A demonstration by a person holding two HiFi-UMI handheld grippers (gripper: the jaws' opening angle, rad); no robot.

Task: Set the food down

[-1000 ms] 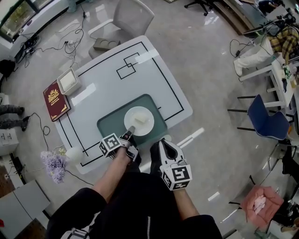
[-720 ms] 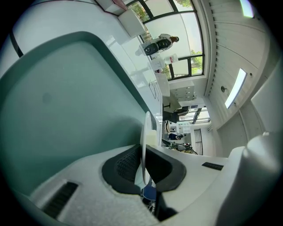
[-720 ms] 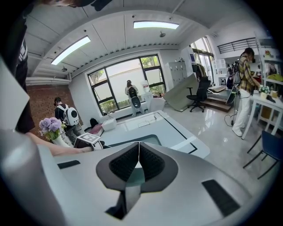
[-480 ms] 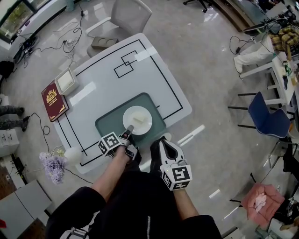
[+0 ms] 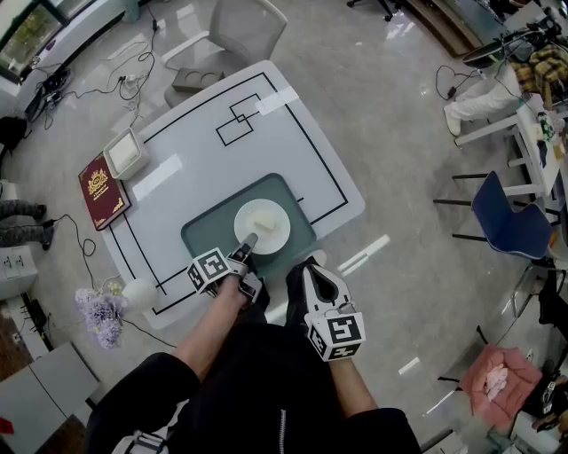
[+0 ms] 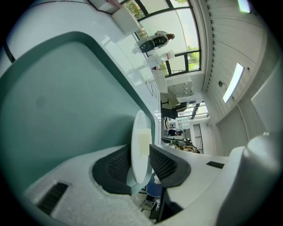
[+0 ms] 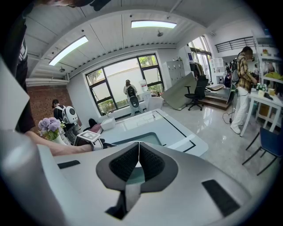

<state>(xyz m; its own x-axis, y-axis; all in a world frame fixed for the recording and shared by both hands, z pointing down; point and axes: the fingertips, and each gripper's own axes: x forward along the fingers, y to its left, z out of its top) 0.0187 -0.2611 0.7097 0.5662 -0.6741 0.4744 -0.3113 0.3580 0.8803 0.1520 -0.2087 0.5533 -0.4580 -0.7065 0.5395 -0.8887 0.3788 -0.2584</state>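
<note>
A white plate [image 5: 263,227] with a pale block of food [image 5: 264,222] lies on the dark green mat [image 5: 204,235] on the white table [image 5: 222,160]. My left gripper [image 5: 247,244] reaches the plate's near rim. In the left gripper view the plate [image 6: 140,150] and food [image 6: 142,143] stand edge-on between the jaws of my left gripper [image 6: 140,164]. The jaws are opening, and a gap shows on one side of the rim. My right gripper [image 5: 312,266] hovers at the table's near edge. In its own view my right gripper [image 7: 139,161] is shut and empty.
A red book [image 5: 105,190] and a white box [image 5: 126,155] sit at the table's left end. Purple flowers [image 5: 102,315] stand on the floor at the left. A white chair [image 5: 240,27] is behind the table, a blue chair [image 5: 506,222] to the right.
The plate stays in about the same spot on the mat. Both grippers hold their places; only the head view has shifted slightly.
</note>
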